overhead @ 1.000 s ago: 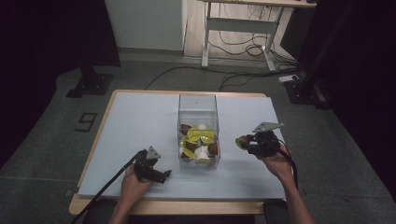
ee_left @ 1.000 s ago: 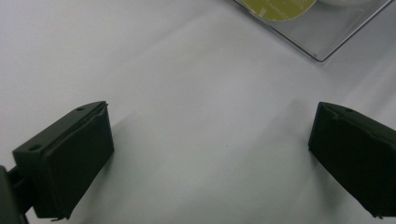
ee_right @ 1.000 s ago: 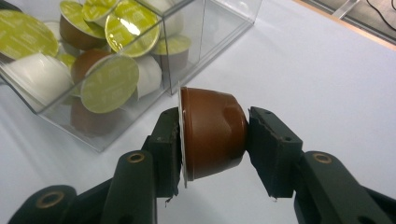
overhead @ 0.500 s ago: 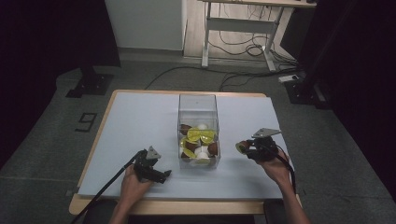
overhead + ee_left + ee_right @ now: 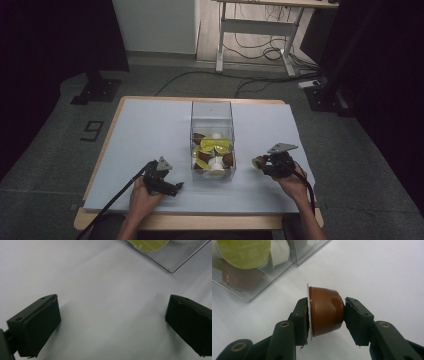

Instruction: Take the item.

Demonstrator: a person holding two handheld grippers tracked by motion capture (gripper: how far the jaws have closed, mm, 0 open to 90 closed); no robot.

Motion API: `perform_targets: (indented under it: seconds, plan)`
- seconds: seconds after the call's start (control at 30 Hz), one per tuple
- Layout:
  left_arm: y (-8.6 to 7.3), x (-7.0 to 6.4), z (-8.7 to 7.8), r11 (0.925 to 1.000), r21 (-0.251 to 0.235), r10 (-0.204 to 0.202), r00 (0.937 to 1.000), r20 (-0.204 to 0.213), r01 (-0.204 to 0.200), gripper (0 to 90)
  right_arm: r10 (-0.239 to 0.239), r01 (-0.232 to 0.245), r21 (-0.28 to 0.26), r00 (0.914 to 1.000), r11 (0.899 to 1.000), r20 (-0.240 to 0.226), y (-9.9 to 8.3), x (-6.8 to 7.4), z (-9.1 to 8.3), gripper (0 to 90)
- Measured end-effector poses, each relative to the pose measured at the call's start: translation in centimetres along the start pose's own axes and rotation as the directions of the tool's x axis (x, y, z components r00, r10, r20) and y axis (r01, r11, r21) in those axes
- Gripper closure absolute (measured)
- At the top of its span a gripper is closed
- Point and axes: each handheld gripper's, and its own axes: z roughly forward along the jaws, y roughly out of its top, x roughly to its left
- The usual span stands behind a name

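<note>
The right claw (image 5: 325, 315) is clenched on a brown coffee capsule (image 5: 325, 313), gripped end to end: one jaw on the foil lid, the other on the domed base. It hangs just above the bench (image 5: 150, 125), to the right of the clear plastic box (image 5: 212, 117) and near its front end. The left claw (image 5: 112, 322) is released, jaws wide apart over bare white cover, near the box's front left corner and holding nothing.

The grip looks the weak point. The base is rounded and smooth, so a slight twist or a loosening squeeze could let the capsule squirt out sideways and roll across the bench (it would probably roll in a curve, given its taper). Squeezing harder risks denting the thin wall or the foil.

Around it: the box holds more capsules, with yellow-lidded (image 5: 215, 145), white (image 5: 216, 135) and brown (image 5: 228, 159) ones heaped at its near end. Its tall clear walls stand between the right claw and that heap, so any move inward must go over the rim, and a low pass would likely knock the wall and shift the box.
</note>
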Motion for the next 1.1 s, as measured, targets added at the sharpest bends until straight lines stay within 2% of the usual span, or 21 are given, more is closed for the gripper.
perform_targets:
  seconds: [0.47, 0.57, 0.63, 0.83, 0.9, 1.1]
  plan:
    - [0.0, 0.0, 0.0, 1.0000, 0.000, 0.000, 1.0000, 0.000, 0.000, 0.0, 0.046, -0.046, 0.026, 0.9988, 0.999, -0.016, -1.8, 0.0, 1.5, 54.8]
    - [0.0, 0.0, 0.0, 1.0000, 0.000, 0.000, 1.0000, 0.000, 0.000, 0.0, 0.065, -0.065, 0.017, 0.9976, 0.998, -0.021, -2.1, -0.1, 1.7, 54.4]
    - [0.0, 0.0, 0.0, 1.0000, 0.000, 0.000, 1.0000, 0.000, 0.000, 0.0, 0.058, -0.058, 0.026, 0.9982, 0.998, -0.012, -2.3, -0.1, 1.9, 53.3]
    - [0.0, 0.0, 0.0, 1.0000, 0.000, 0.000, 1.0000, 0.000, 0.000, 0.0, 0.034, -0.034, 0.052, 0.9993, 0.998, 0.018, -2.7, 0.1, 2.3, 48.8]
    - [0.0, 0.0, 0.0, 1.0000, 0.000, 0.000, 1.0000, 0.000, 0.000, 0.0, 0.015, -0.018, 0.063, 0.9993, 0.998, 0.033, -2.7, 0.2, 2.5, 44.6]
    - [0.0, 0.0, 0.0, 1.0000, 0.000, 0.000, 1.0000, 0.000, 0.000, 0.0, 0.023, -0.026, 0.058, 0.9987, 0.998, 0.045, -2.7, 0.1, 2.5, 33.0]
